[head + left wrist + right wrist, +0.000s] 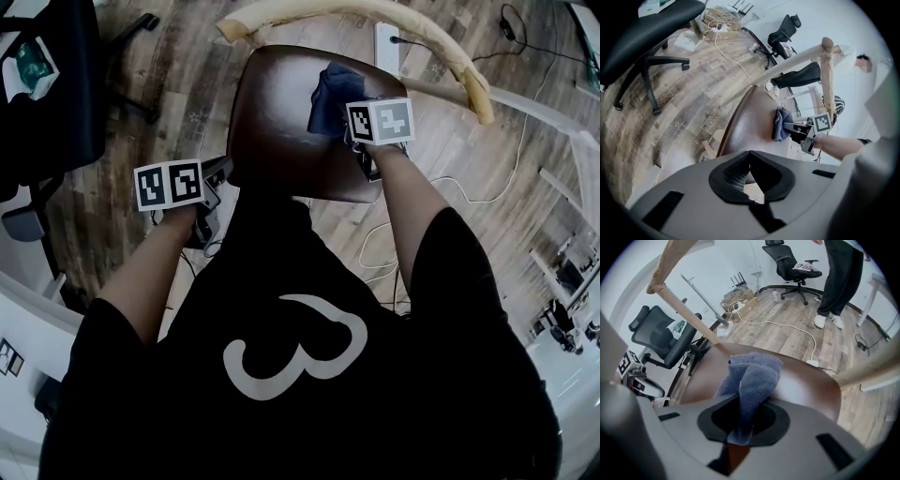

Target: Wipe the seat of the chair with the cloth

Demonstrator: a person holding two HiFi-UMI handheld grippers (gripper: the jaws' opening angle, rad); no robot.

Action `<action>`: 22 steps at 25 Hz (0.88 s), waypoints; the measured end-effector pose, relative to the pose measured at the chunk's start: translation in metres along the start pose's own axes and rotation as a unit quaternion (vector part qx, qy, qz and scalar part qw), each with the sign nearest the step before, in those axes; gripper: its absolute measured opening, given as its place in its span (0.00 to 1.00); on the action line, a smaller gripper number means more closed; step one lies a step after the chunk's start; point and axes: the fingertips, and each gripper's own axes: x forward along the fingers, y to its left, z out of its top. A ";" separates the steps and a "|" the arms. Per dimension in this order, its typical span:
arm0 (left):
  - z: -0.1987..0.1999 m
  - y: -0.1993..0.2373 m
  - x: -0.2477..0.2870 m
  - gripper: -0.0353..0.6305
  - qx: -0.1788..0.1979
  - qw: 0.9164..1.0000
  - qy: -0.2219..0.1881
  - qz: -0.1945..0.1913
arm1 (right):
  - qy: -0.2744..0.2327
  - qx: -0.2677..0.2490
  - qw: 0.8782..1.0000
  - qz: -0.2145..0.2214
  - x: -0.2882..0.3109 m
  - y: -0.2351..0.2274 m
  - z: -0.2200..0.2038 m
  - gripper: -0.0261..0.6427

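The chair's brown seat [281, 131] fills the upper middle of the head view. A dark blue cloth [330, 92] lies bunched on the seat's right half. My right gripper [349, 117] is shut on the cloth; in the right gripper view the cloth [752, 376] hangs folded between the jaws, over the seat [806, 385]. My left gripper [221, 173] hovers at the seat's near left edge, shut with nothing in it. The left gripper view looks across the seat [750, 122] to the cloth [780, 124] and the other gripper's marker cube [823, 122].
The chair's pale wooden back rail [375, 14] curves behind the seat. A white power strip [386, 47] and cables lie on the wood floor beyond. A black office chair [47, 84] stands at left. A person's legs [839, 277] show farther off by another office chair [790, 263].
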 end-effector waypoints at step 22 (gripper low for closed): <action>-0.002 0.003 0.004 0.07 0.023 0.999 0.027 0.014 | 0.005 0.093 0.990 -0.102 -0.062 -0.117 -0.078 0.11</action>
